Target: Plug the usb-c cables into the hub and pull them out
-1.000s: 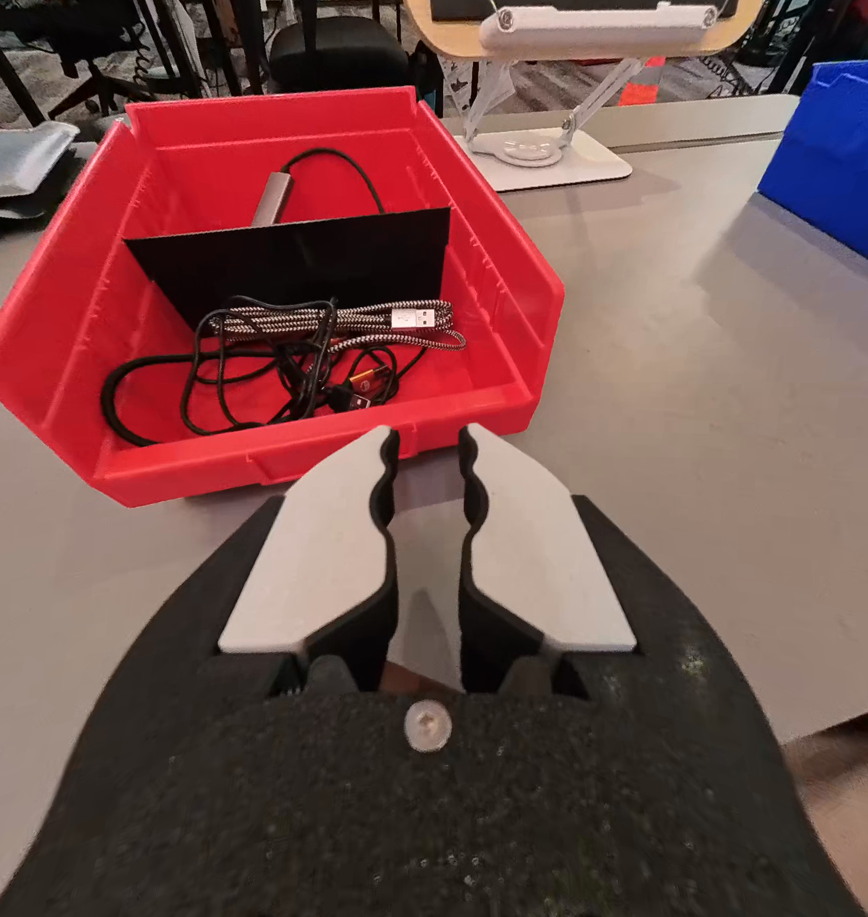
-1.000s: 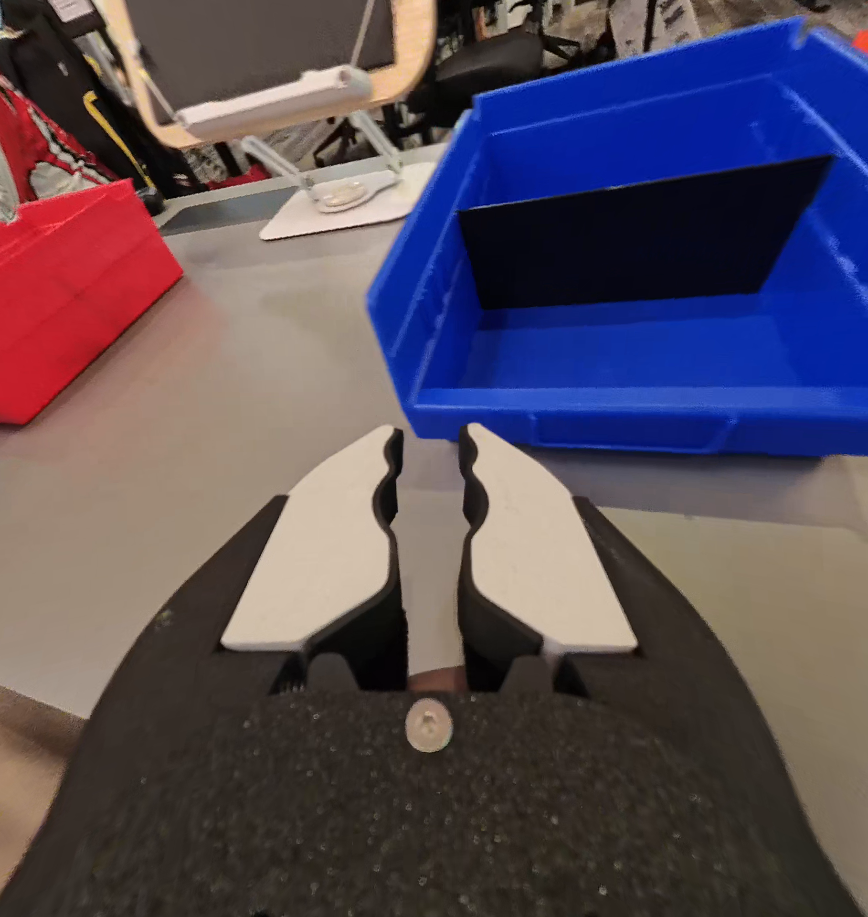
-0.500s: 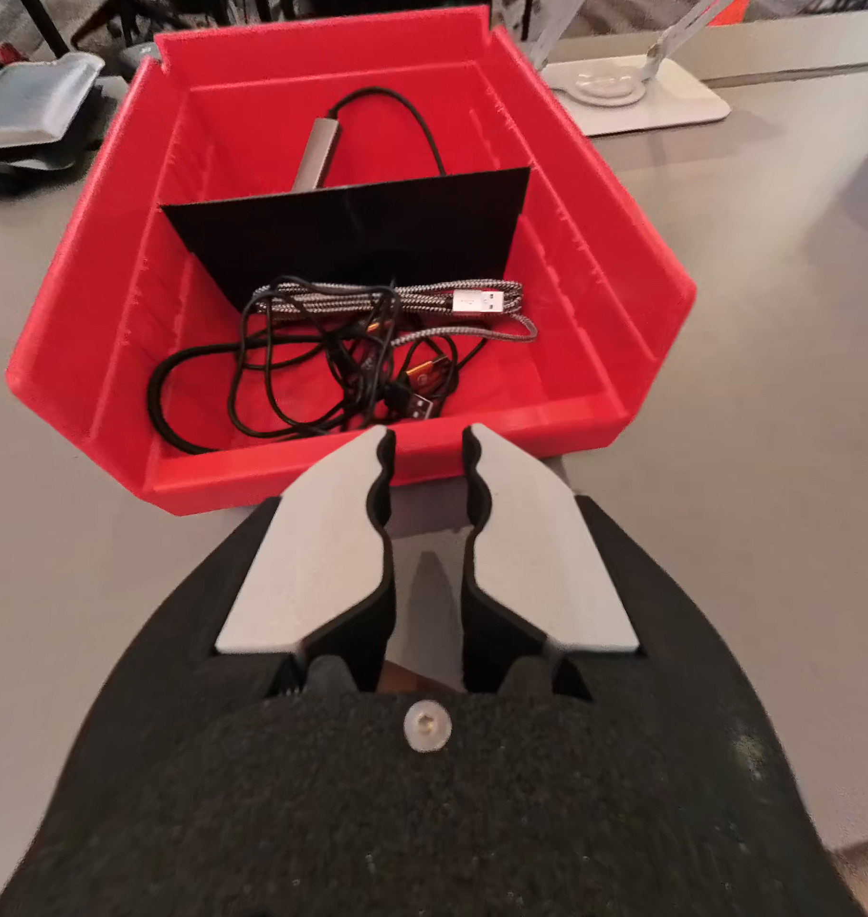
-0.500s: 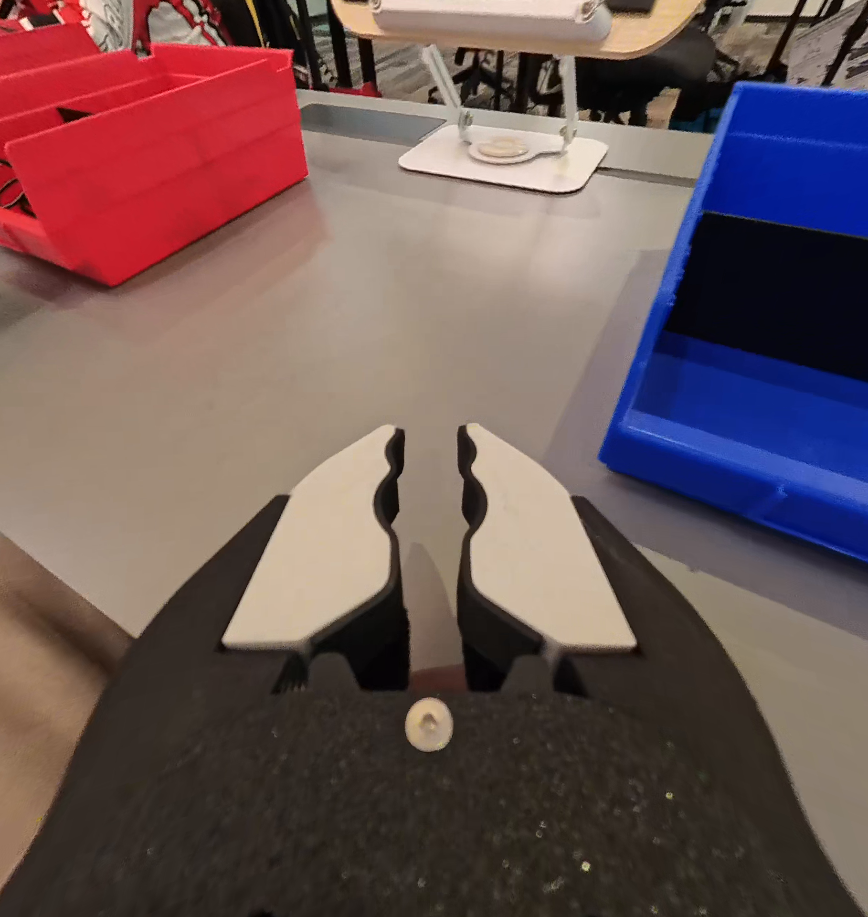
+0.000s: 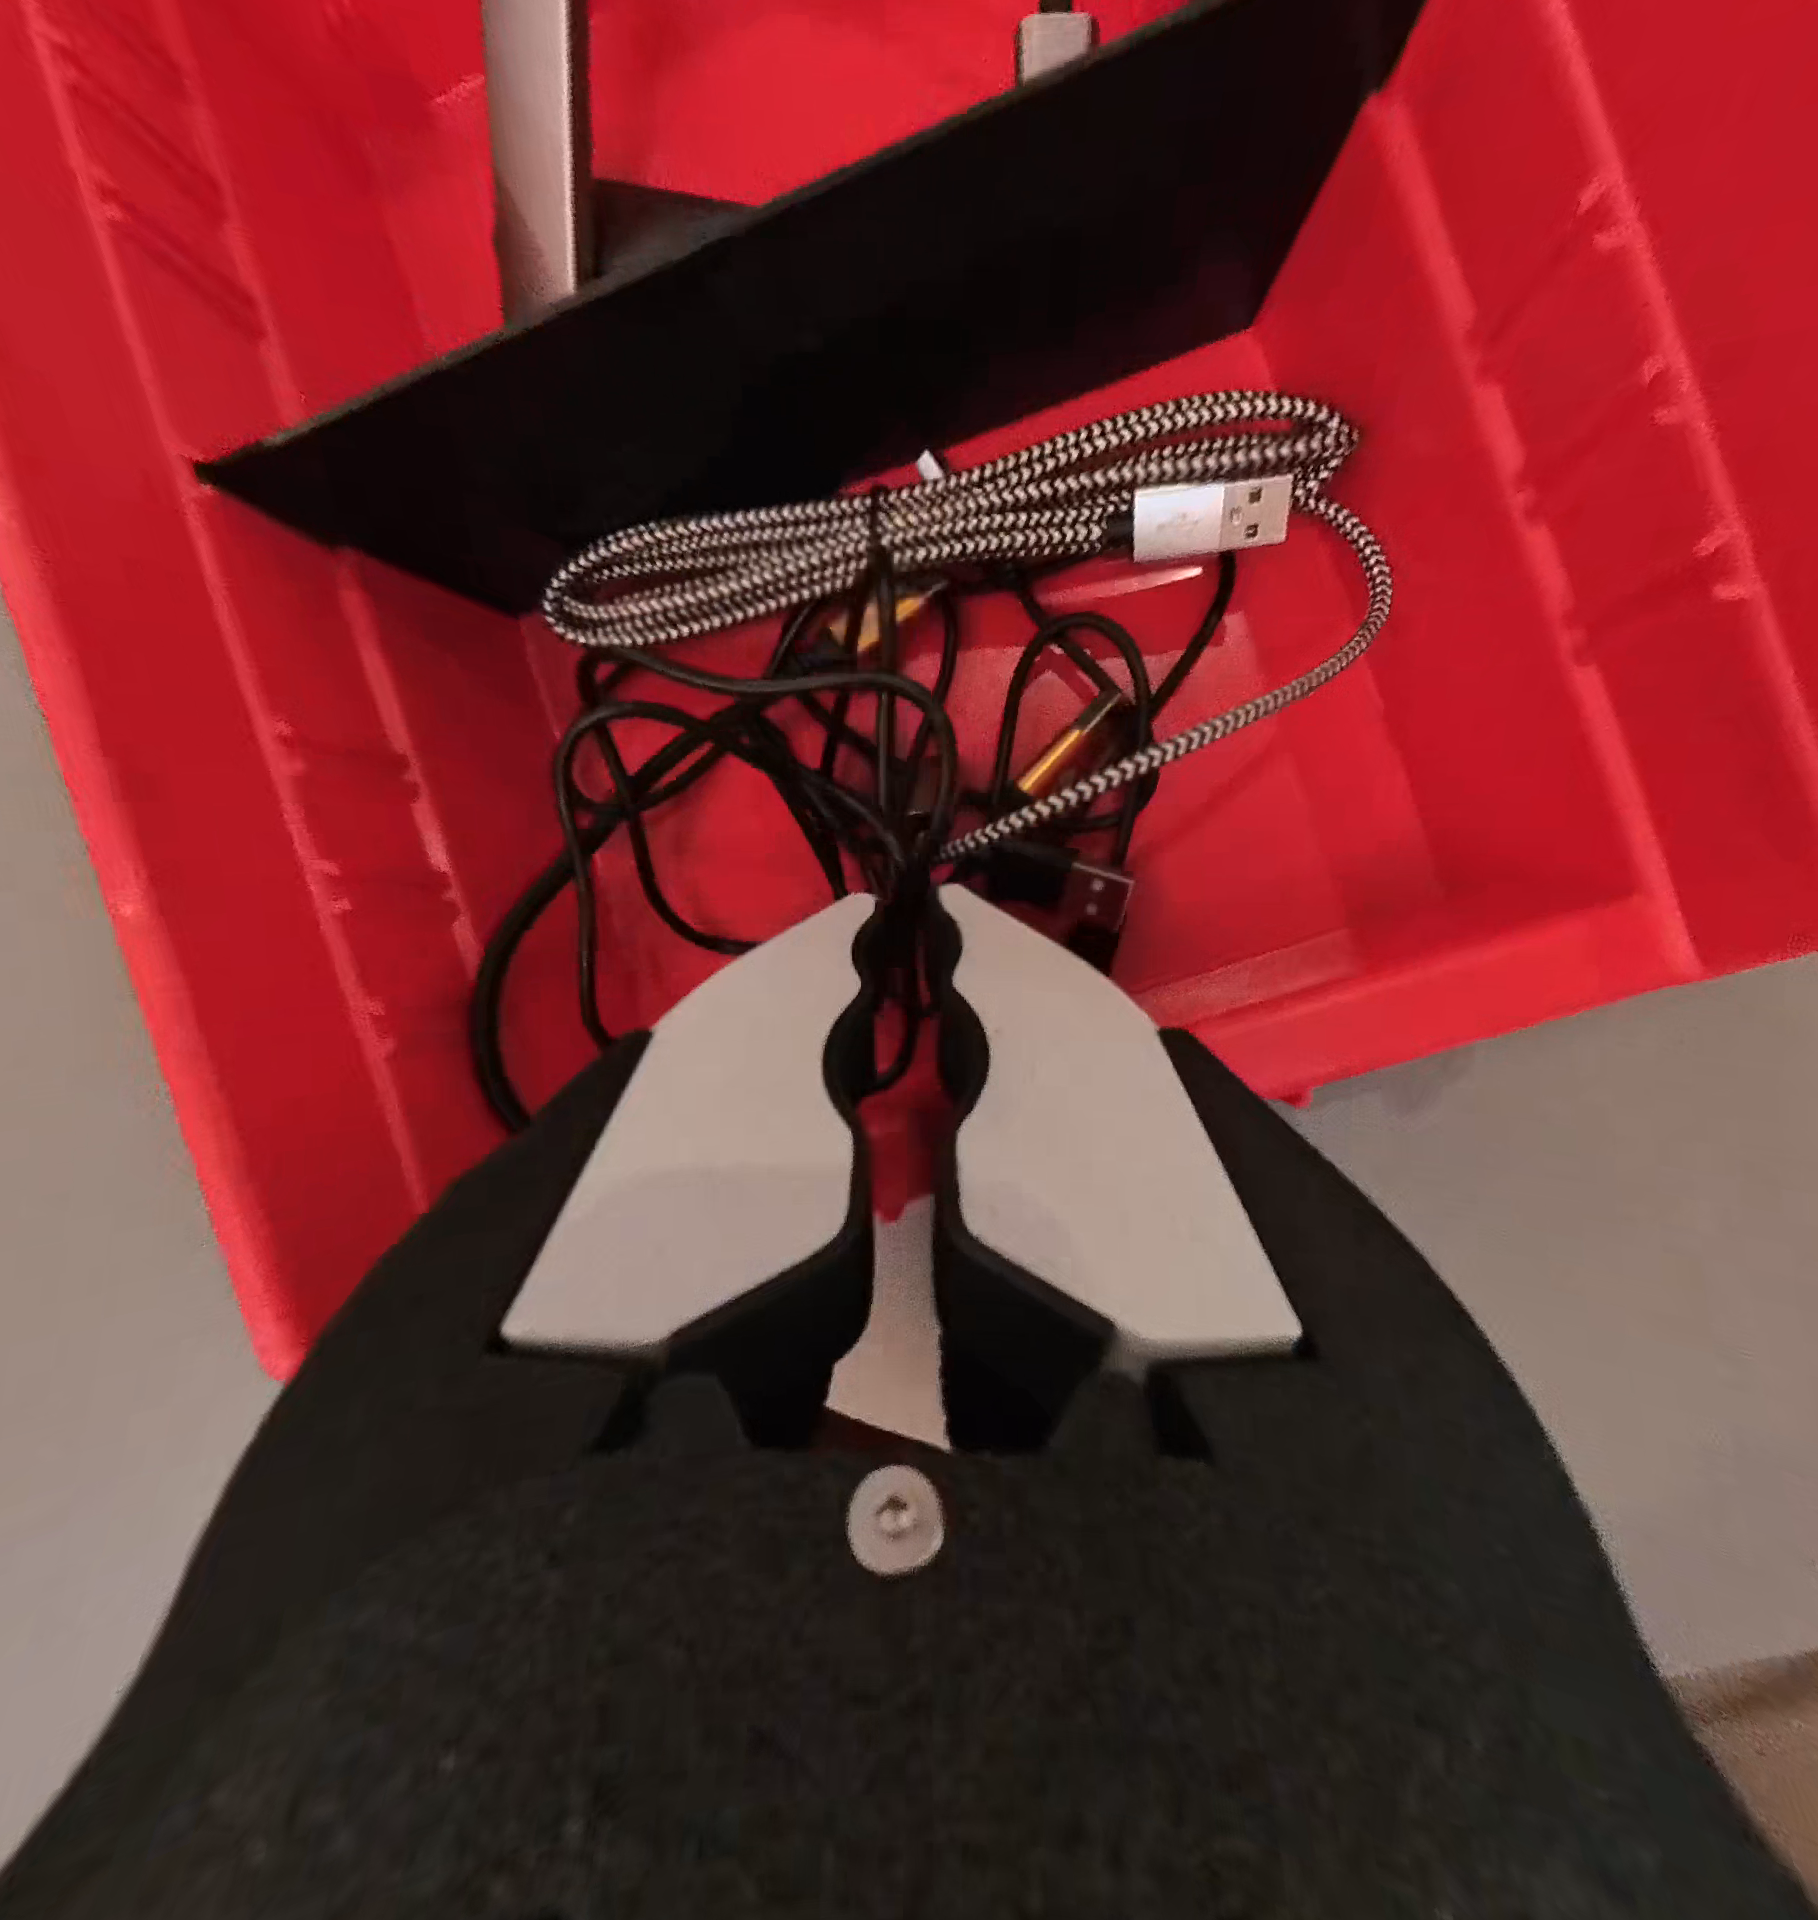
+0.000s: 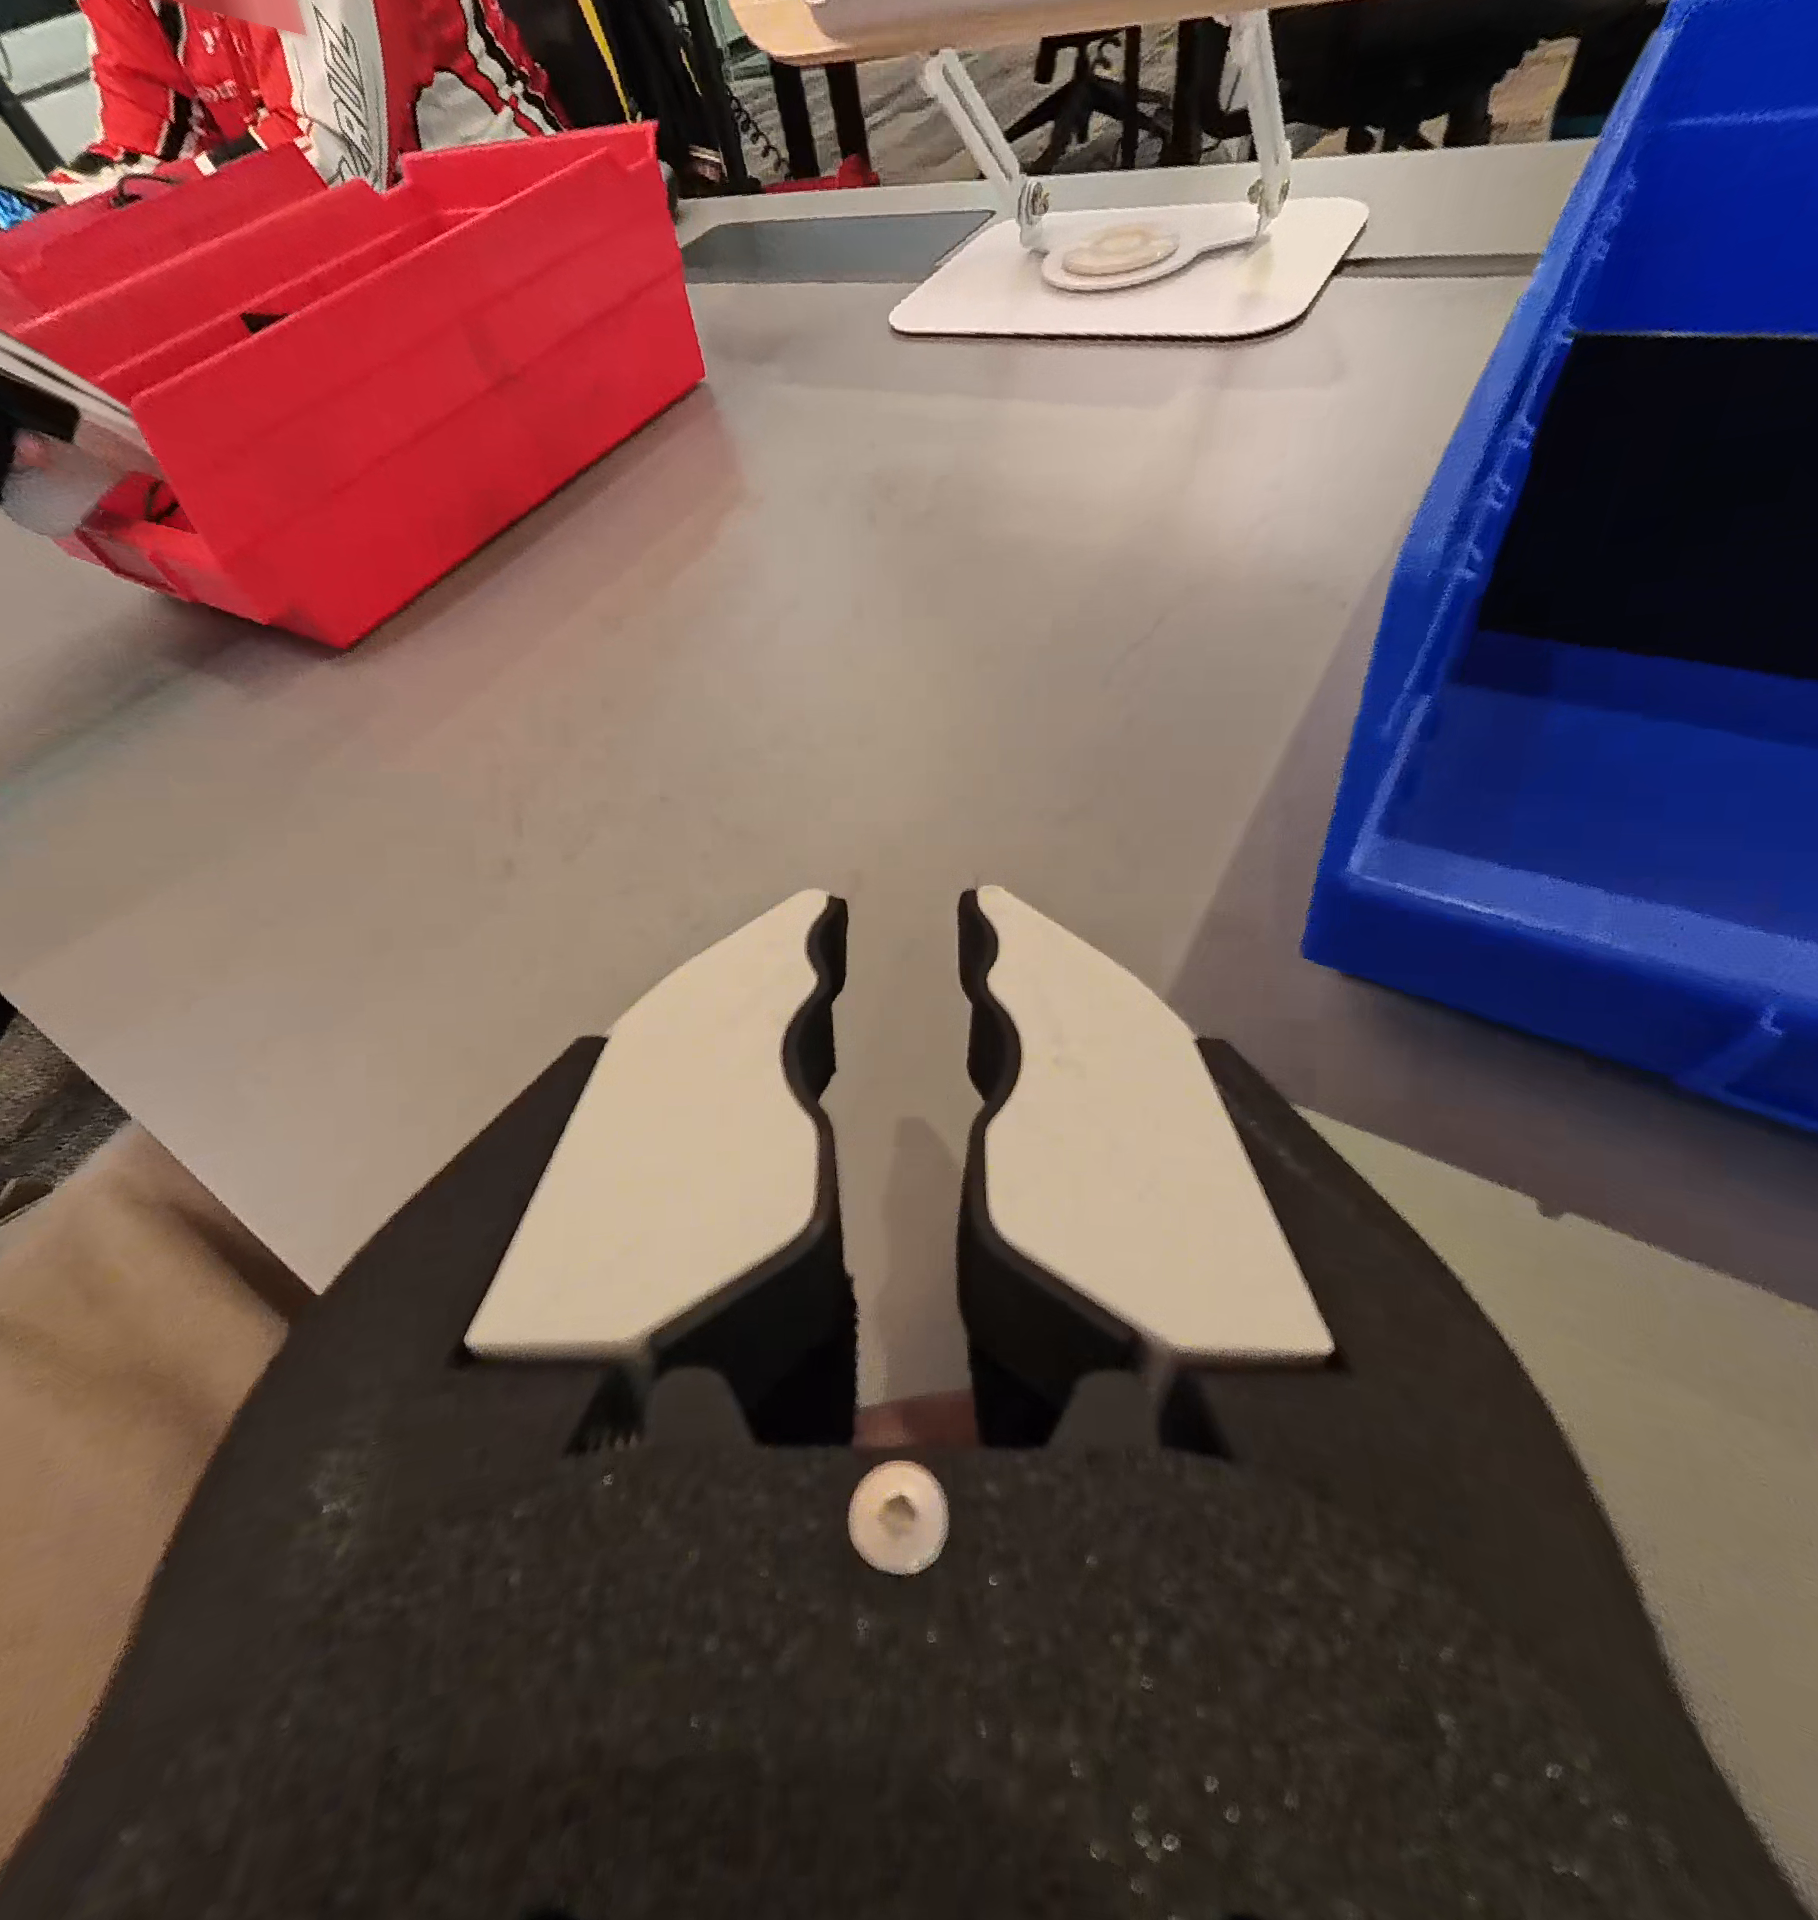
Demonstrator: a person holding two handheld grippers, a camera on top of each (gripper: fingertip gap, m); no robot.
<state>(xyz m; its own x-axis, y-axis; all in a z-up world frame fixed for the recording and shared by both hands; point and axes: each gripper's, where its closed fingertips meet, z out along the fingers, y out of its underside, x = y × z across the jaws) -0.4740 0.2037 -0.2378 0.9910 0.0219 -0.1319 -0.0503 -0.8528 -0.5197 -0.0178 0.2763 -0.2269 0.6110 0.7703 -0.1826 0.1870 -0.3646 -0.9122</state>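
Observation:
A red bin holds a tangle of black cables, a black-and-white braided cable with a silver plug, and a gold-tipped plug. A black divider crosses the bin. Behind it lies the grey hub, partly hidden. My left gripper is inside the bin's front compartment, shut on strands of black cable that run between its fingertips. My right gripper is open and empty above the grey table, between the red bin and a blue bin.
The blue bin with a black divider stands at the right. A white stand base sits at the table's far side. A person in a red and white jacket is behind the red bin. Part of the left gripper's body shows at the far left. The grippers' ends are close to 45 cm from one another.
My left gripper has moved forward and down into the red bin and closed on the black cable. My right gripper has turned slightly left and stays open.

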